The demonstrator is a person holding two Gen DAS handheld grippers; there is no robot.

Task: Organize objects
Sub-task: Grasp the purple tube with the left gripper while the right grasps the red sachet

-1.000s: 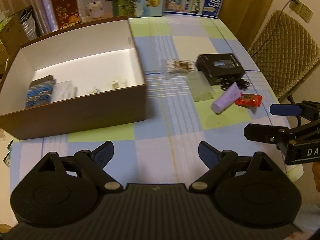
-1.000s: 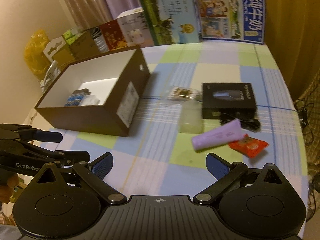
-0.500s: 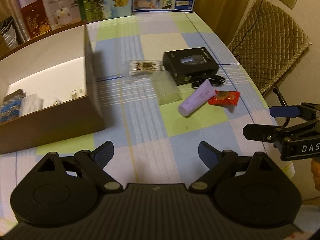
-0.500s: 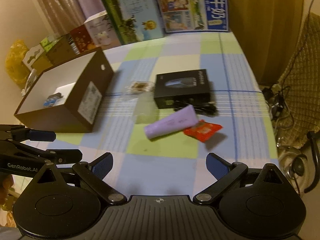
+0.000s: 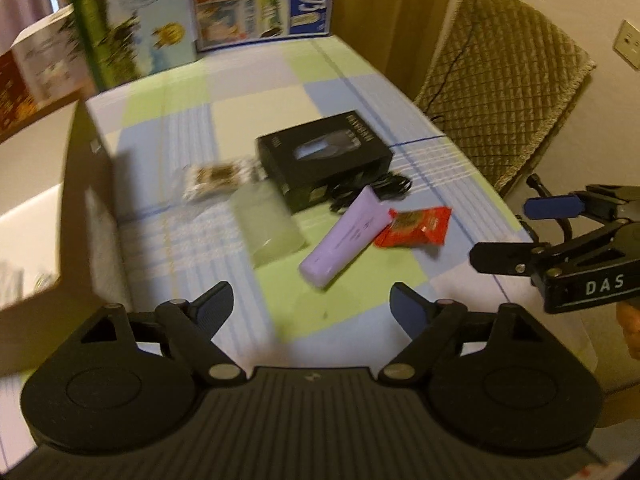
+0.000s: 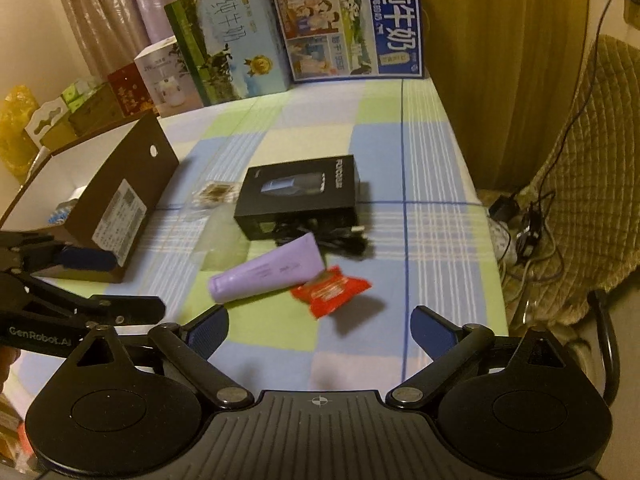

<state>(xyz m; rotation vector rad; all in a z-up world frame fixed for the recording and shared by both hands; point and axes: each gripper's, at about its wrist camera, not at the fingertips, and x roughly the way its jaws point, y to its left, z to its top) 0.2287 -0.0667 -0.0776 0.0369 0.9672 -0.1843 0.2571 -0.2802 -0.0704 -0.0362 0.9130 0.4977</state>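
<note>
You're swinging both grippers away from the brown box toward the purple tube, left gripper and right gripper spread but narrowing on nothing, so a pickup's coming.

near cloth bare, easy way in | box walls off left | tube, packet, black box bunched mid-table | cartons block back edge

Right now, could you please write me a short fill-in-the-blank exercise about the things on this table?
1. The lilac tube lies touching a ____ snack packet.
2. The black box sits beside a tangled black ____.
3. The brown cardboard box stands with its top ____.
4. Both grippers hold ____.

Missing words: red; cable; open; nothing
</note>
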